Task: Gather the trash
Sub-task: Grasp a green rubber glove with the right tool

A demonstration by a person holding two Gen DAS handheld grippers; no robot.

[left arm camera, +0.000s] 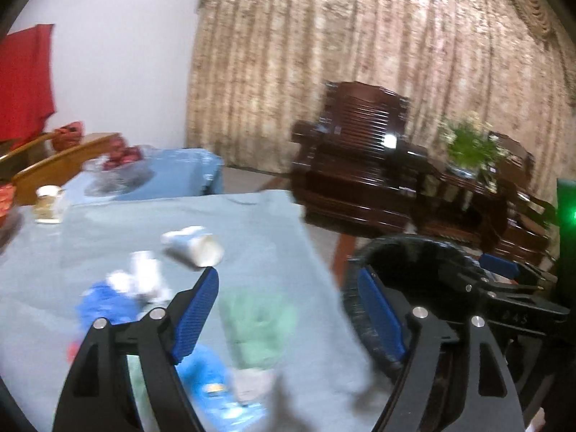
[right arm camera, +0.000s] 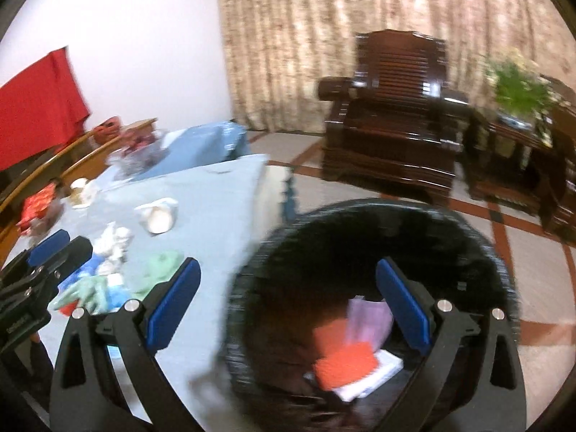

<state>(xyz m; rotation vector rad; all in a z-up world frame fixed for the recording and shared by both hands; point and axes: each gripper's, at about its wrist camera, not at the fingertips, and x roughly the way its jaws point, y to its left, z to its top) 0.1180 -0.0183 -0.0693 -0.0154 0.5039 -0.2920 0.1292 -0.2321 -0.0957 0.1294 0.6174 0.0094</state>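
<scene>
My left gripper [left arm camera: 289, 298] is open and empty above the table's right edge. Trash lies on the light blue tablecloth [left arm camera: 252, 216]: a tipped white paper cup [left arm camera: 194, 246], crumpled white paper [left arm camera: 144, 279], blue wrappers [left arm camera: 108, 306] and a green wrapper [left arm camera: 259, 324]. My right gripper [right arm camera: 288, 291] is open and empty over the black trash bin [right arm camera: 468, 230], which holds an orange piece [right arm camera: 345, 360], a purple piece [right arm camera: 367, 318] and white paper [right arm camera: 370, 378]. The bin [left arm camera: 396, 248] stands right of the table. The cup [right arm camera: 158, 216] and the wrappers [right arm camera: 158, 266] also show in the right wrist view.
A dark wooden armchair [right arm camera: 392, 136] and a side table with a green plant [right arm camera: 518, 90] stand by the curtain. A glass bowl of red fruit [left arm camera: 118, 172], a small cup [left arm camera: 48, 203] and wooden chair backs [left arm camera: 61, 165] are at the table's far left.
</scene>
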